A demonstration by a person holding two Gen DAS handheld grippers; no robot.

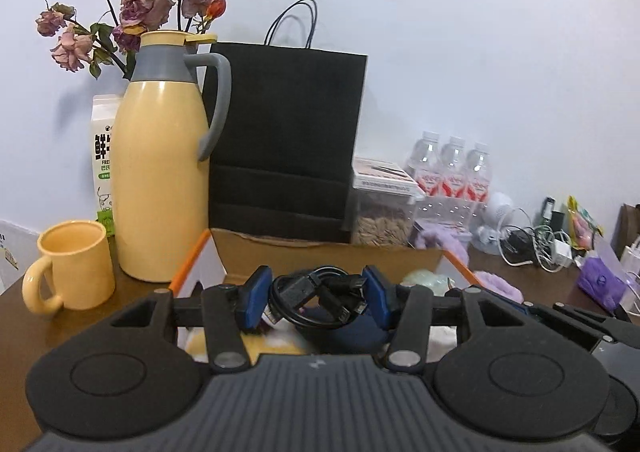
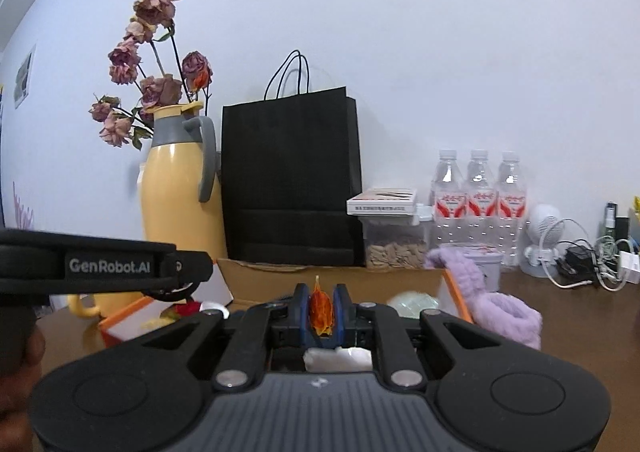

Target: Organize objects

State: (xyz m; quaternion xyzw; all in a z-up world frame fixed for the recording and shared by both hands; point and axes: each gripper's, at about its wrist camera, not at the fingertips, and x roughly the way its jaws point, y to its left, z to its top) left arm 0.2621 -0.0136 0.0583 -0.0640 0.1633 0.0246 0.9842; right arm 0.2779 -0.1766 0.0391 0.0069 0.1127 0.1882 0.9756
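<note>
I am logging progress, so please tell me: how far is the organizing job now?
Midway, it seems. The cardboard box already holds several items. In hand: the left gripper grips a black cable bundle; the right gripper pinches an orange wrapper. Left: the purple cloth on the box's edge.

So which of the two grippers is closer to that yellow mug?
The left. The left gripper, shut on a black cable bundle, is just right of the yellow mug. The right gripper sits farther right, with the left one between it and the mug.
</note>
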